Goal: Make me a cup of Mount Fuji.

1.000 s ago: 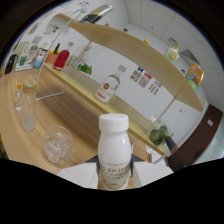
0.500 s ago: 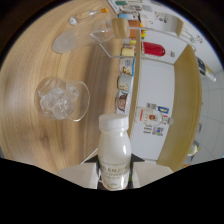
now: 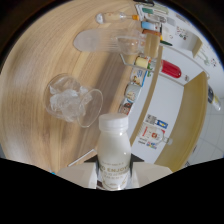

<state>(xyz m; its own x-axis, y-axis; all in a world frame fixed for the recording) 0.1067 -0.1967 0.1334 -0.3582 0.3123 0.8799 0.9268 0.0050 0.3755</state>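
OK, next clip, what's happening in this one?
A handheld gripper holds a white milk bottle, cap on, between its fingers and has it tipped over a wooden counter. Just ahead of the bottle stands a glass of ice; beyond it are two empty clear glasses and a row of small bottles and cans along the counter's edge. Nothing is being poured yet.

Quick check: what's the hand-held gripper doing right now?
Hand-held gripper: closed on the white milk bottle, held near the glass of ice.
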